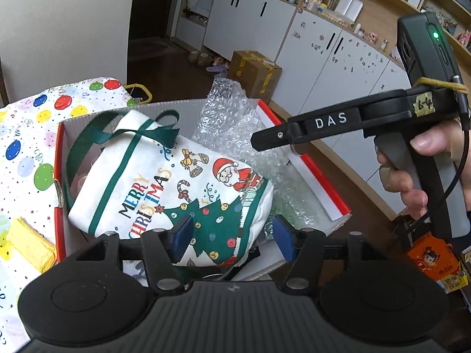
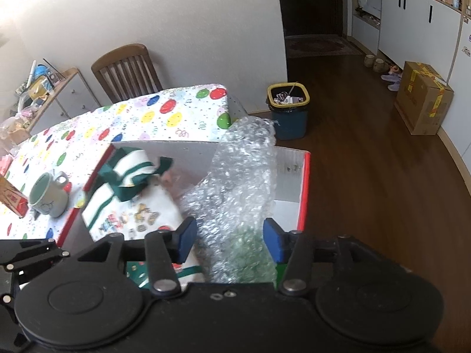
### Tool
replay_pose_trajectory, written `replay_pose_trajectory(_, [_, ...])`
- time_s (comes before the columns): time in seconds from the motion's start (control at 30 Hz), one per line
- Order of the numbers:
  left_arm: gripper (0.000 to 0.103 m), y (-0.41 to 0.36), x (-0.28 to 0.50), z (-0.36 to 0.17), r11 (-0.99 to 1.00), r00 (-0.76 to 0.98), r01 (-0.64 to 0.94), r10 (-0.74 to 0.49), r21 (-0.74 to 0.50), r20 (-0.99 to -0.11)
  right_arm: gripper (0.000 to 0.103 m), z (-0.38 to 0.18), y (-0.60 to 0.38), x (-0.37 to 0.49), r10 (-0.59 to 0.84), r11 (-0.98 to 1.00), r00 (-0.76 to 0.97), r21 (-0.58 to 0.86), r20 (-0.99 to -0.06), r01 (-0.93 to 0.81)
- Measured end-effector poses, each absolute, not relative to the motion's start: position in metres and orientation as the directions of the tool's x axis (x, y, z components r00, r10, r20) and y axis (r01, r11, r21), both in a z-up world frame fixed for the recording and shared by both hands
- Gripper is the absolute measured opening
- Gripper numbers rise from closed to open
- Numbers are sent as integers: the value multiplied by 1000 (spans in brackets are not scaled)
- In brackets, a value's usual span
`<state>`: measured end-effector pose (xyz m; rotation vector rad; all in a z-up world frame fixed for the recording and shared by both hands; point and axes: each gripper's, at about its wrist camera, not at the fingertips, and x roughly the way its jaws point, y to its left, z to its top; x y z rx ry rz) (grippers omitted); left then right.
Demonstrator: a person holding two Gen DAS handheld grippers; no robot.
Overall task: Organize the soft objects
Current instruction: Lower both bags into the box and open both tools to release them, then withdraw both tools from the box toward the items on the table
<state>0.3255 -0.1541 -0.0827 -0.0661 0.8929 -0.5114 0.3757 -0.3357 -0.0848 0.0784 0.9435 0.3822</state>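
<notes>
Left tongs (image 1: pixel 232 239) over "MERRY CHRISTMAS" bag (image 1: pixel 164 182), jaws apart.

Both the left gripper (image 1: pixel 234 239) and the right gripper (image 2: pixel 231 239) hang with jaws spread, gripping nothing.

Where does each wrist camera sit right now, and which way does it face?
Left wrist: on the left gripper, looking down at the white Merry Christmas tote bag in the red-edged cardboard box; the right gripper and right hand show.
Right wrist: on the right gripper, above the clear bubble wrap, facing the balloon-print tablecloth.
Shared: bag, box, wrap, tablecloth.
</notes>
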Motion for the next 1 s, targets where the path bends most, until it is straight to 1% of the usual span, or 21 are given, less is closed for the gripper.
replay_pose_trajectory(0.07, [59,-152,322,-77,882,530,396,-448,-257,-720,53,-80,-334,371,360,927,533,230,-766,-296])
replay_pose_trajectory(0.17, [64,-148,315,-65,887,558,391,-442,-247,-702,58,-71,-331,364,373,921,542,228,-753,-318])
replay_pose_trajectory(0.2, [65,-147,313,-61,890,570,386,-438,-243,-695,59,-68,-330,361,379,918,545,229,-748,-324])
replay_pose_trajectory(0.27, [65,-143,308,-54,894,591,380,-433,-239,-681,64,-62,-327,356,388,913,555,226,-736,-339])
replay_pose_trajectory(0.33, [65,-139,305,-46,903,609,358,-420,-239,-673,66,-56,-325,351,392,910,570,215,-722,-354])
replay_pose_trajectory(0.37, [67,-136,303,-42,904,618,355,-419,-240,-665,69,-53,-323,349,396,909,575,216,-716,-357])
replay_pose_trajectory(0.43, [76,-130,299,-35,914,643,336,-400,-229,-653,72,-48,-321,345,405,905,580,222,-706,-363])
replay_pose_trajectory(0.5, [78,-120,294,-28,921,667,316,-386,-228,-637,75,-43,-318,341,416,901,587,227,-694,-370])
replay_pose_trajectory(0.57, [79,-109,291,-24,925,681,298,-379,-236,-626,81,-39,-315,336,424,898,595,233,-683,-373])
replay_pose_trajectory(0.63, [80,-97,288,-20,930,692,276,-367,-242,-621,84,-34,-309,331,438,892,598,244,-671,-380])
replay_pose_trajectory(0.77, [84,-67,280,-15,938,719,232,-344,-258,-603,95,-25,-292,320,468,878,606,261,-643,-401])
replay_pose_trajectory(0.87, [85,-42,275,-12,945,735,193,-318,-265,-599,100,-20,-275,313,494,864,598,277,-631,-421])
replay_pose_trajectory(0.93, [91,-27,270,-9,949,742,183,-305,-258,-597,101,-18,-262,309,507,856,590,287,-629,-430])
replay_pose_trajectory(1.0, [93,-11,265,-7,950,750,177,-300,-258,-589,101,-16,-248,305,510,854,588,290,-627,-432])
